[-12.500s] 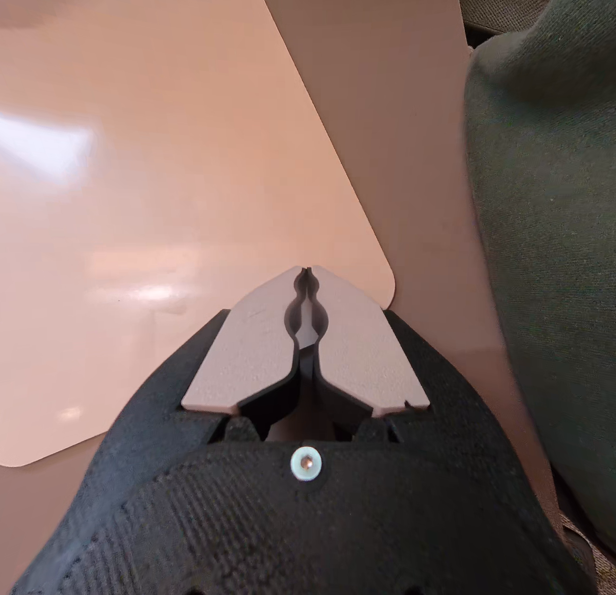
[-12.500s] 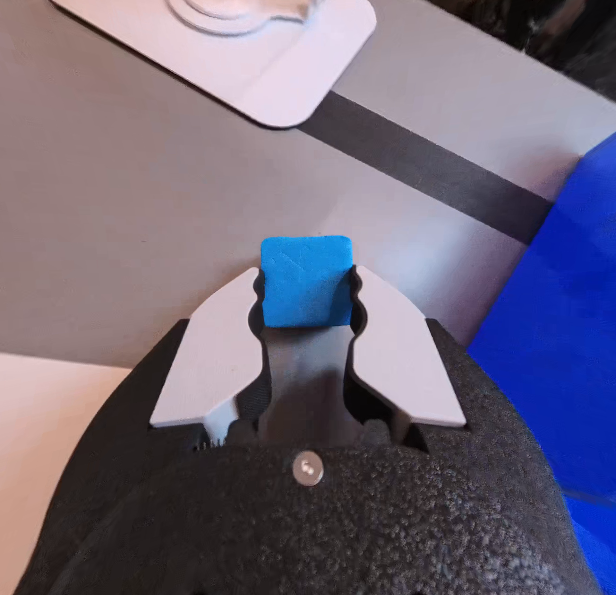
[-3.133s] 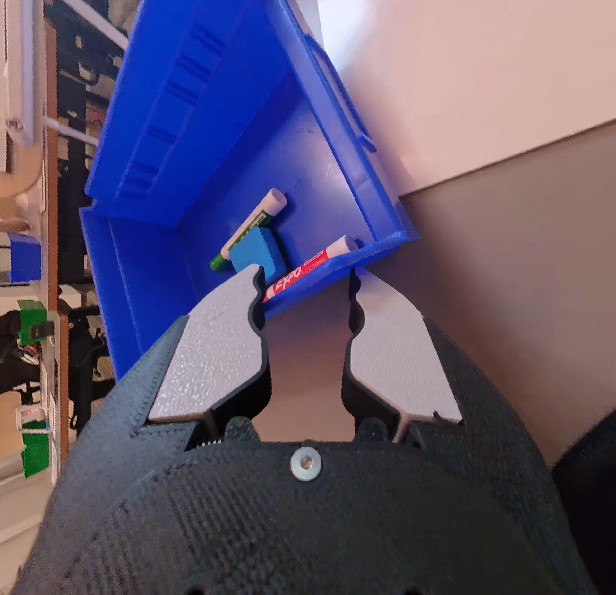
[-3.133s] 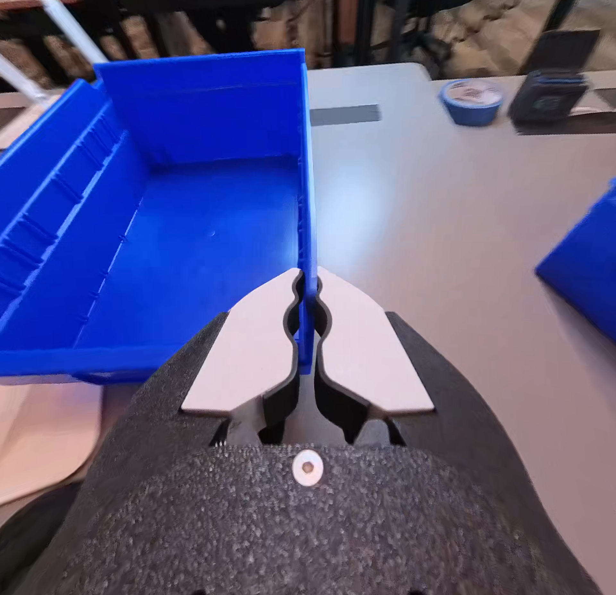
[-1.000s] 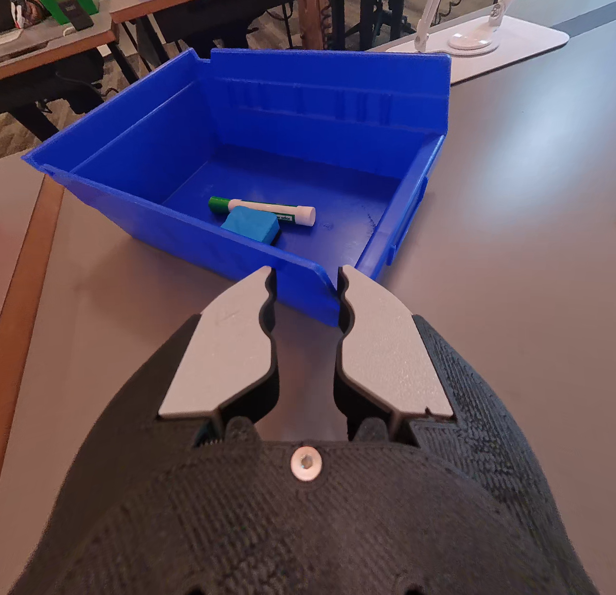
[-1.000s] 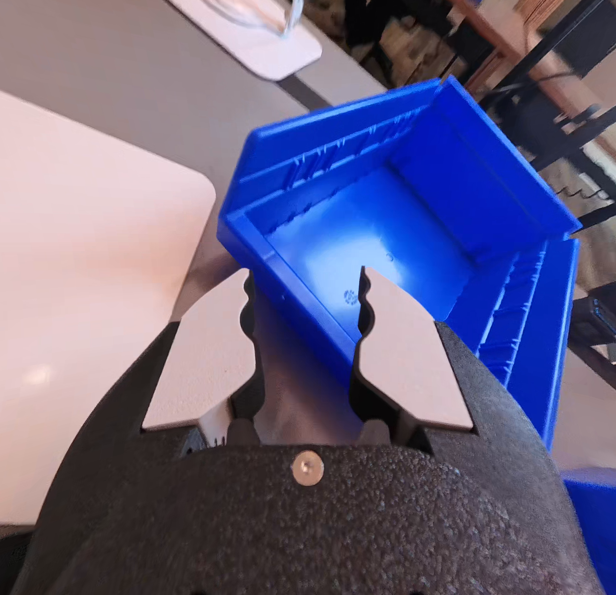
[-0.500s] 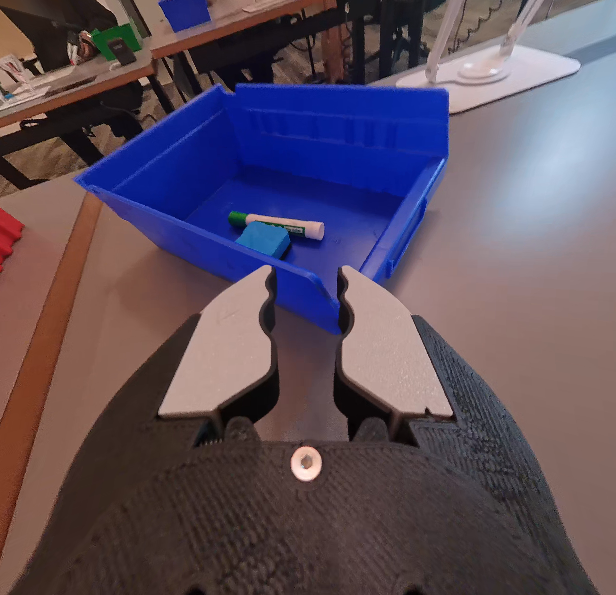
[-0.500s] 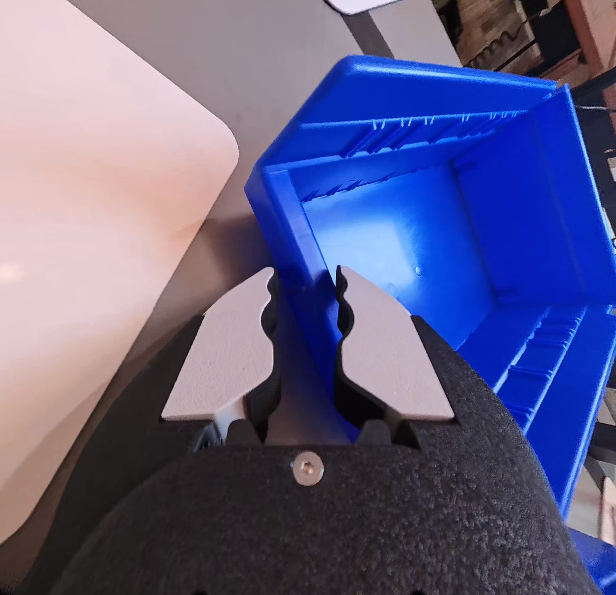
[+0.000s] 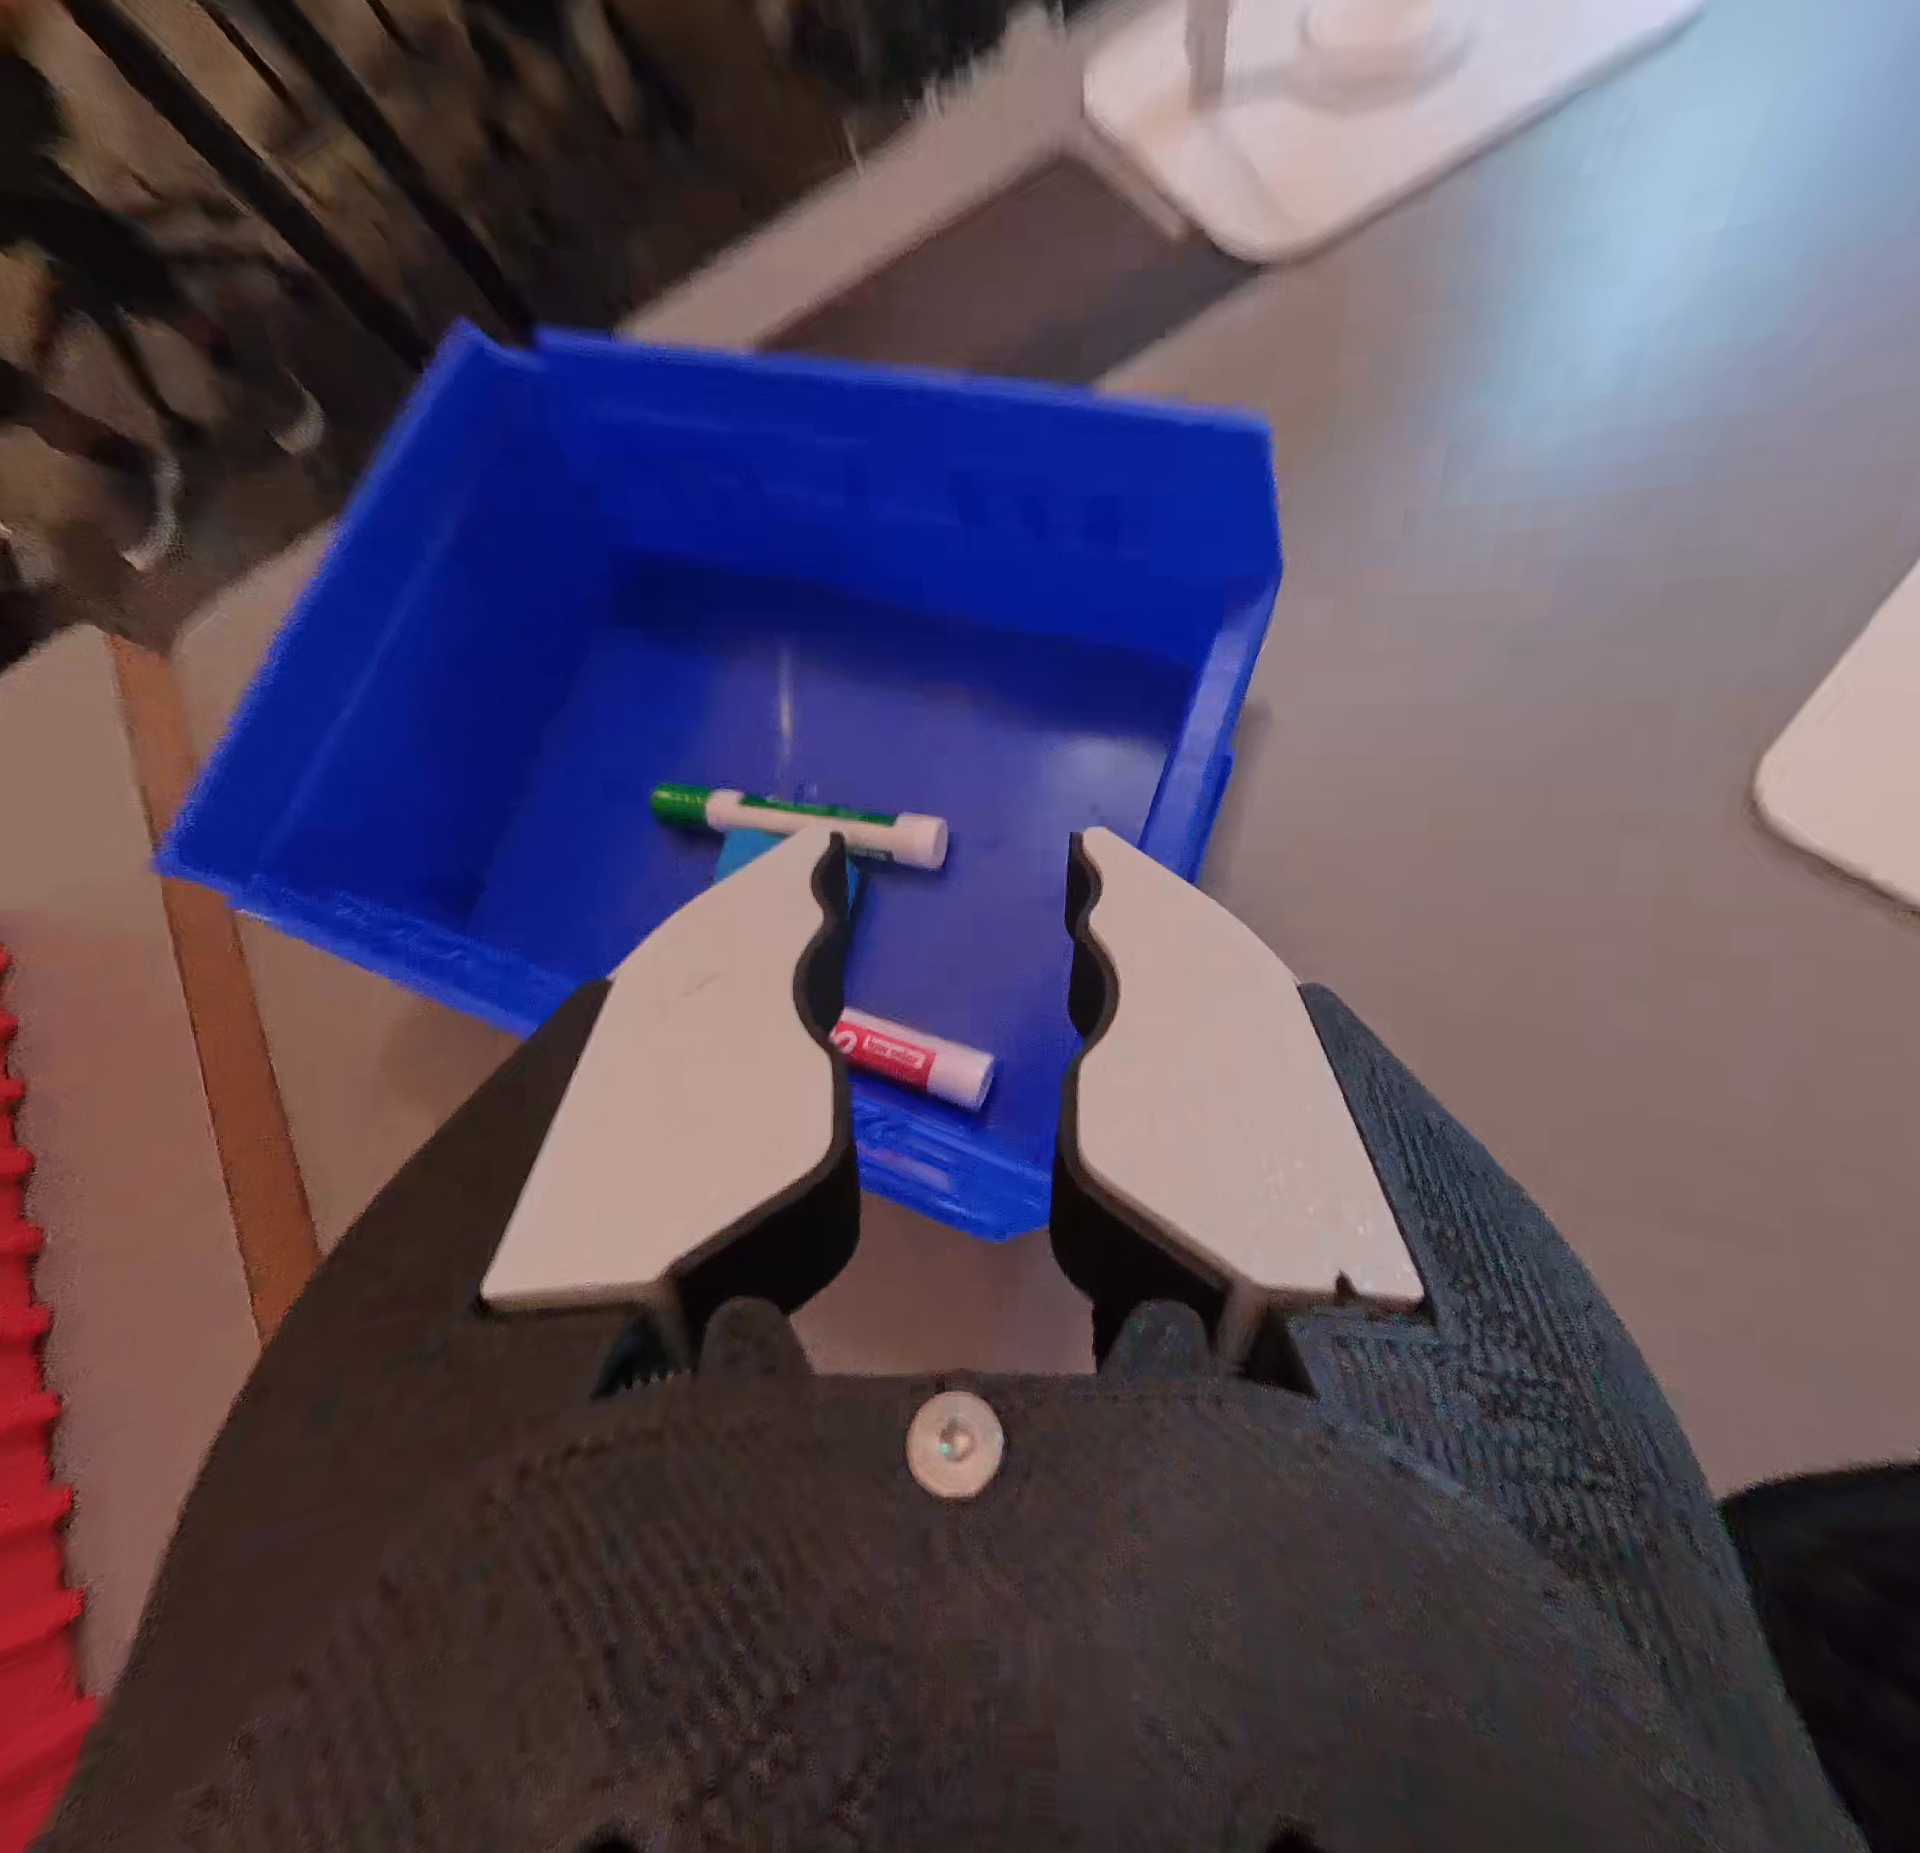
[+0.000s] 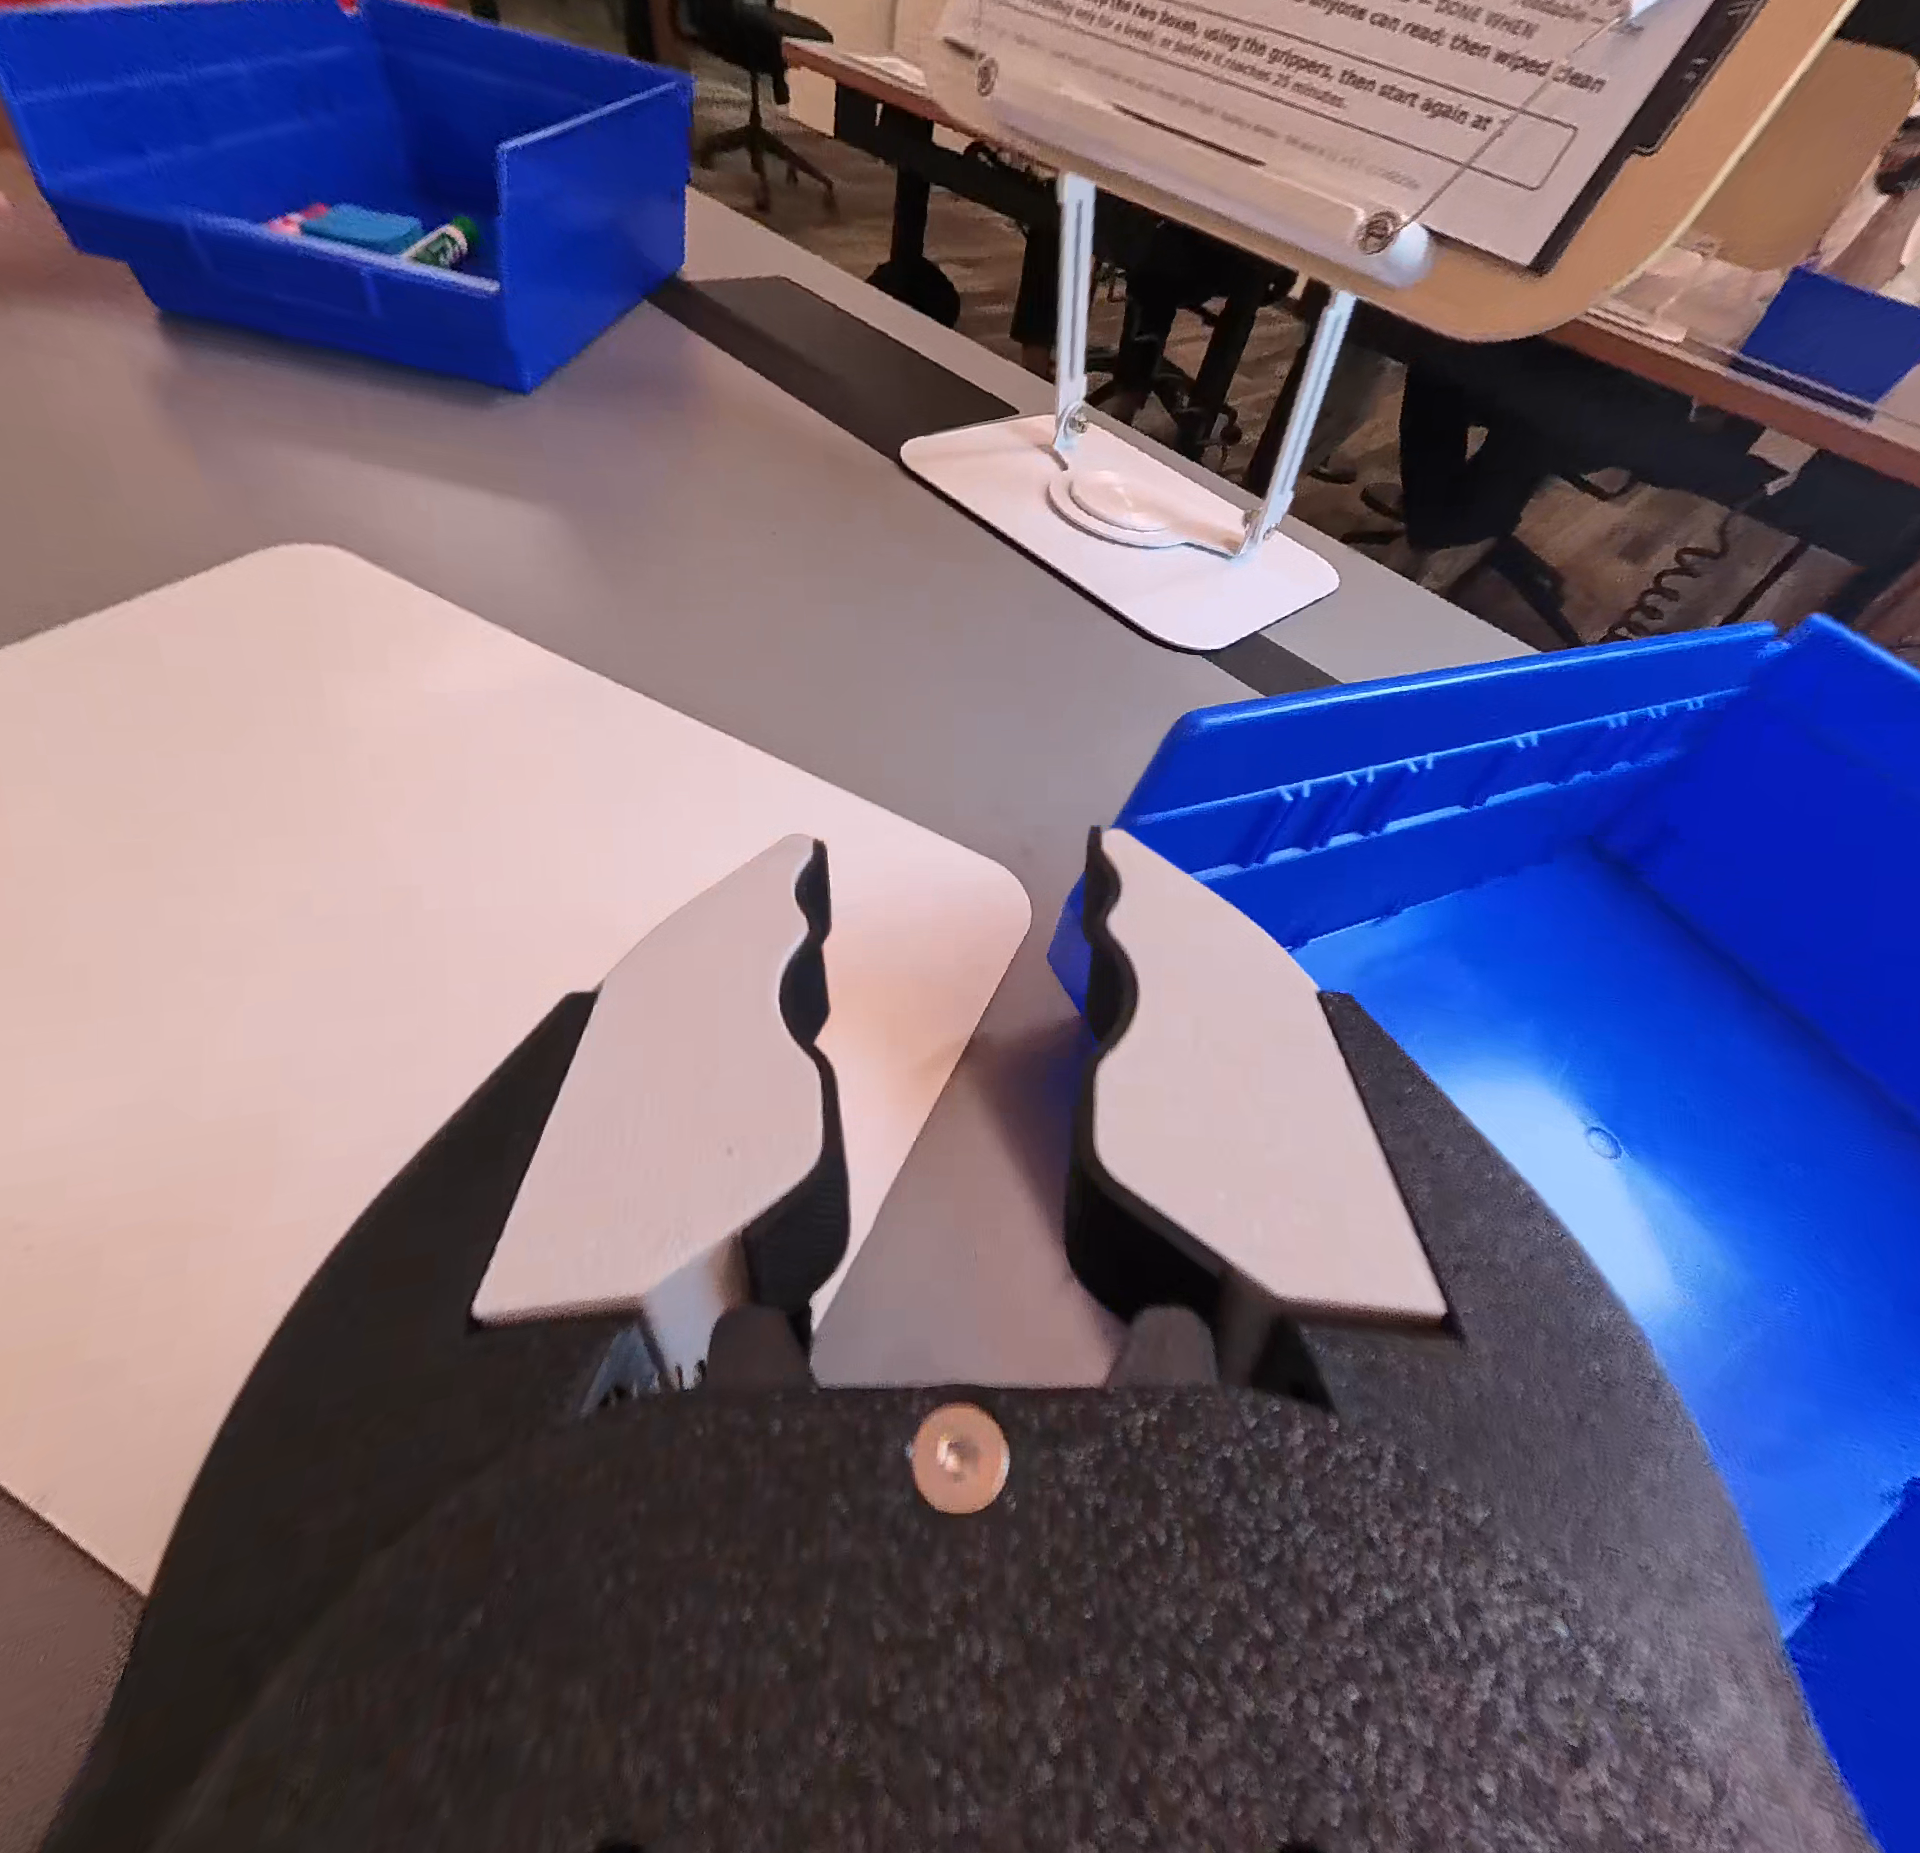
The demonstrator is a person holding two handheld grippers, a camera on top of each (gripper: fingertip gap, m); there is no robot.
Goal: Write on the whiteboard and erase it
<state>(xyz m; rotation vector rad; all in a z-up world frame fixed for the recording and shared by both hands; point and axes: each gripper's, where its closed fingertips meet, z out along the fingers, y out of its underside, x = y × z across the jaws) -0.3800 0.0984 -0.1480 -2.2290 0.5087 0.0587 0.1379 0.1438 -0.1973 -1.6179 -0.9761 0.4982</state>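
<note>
Blue moulded plastic is filling the left wrist view, where a straight-walled bin with ribbed inner sides is sitting on a smooth grey table. The left gripper, with flat pale grey fingers scalloped along their inner edges and set in coarse black printed housing, is hovering above the bin's near wall with its jaws standing well apart and gripping nothing. Inside the bin, a green-capped marker with a white barrel is lying across the floor, a blue foam eraser is peeking out just beside it behind the left finger, and a red-labelled marker is resting against the near wall. A rounded corner of the whiteboard is showing at the right edge, and the picture is motion-blurred toward the top.

Across in the right wrist view, the right gripper is hanging with jaws equally wide and empty, over the rounded corner of the matte whiteboard, which is lying flat on the table with a blank surface. A second blue bin, glossy and holding nothing visible, is standing just beside that corner. Farther off at upper left, the first bin is showing its eraser and markers. A white metal stand is propping up a printed sheet
</note>
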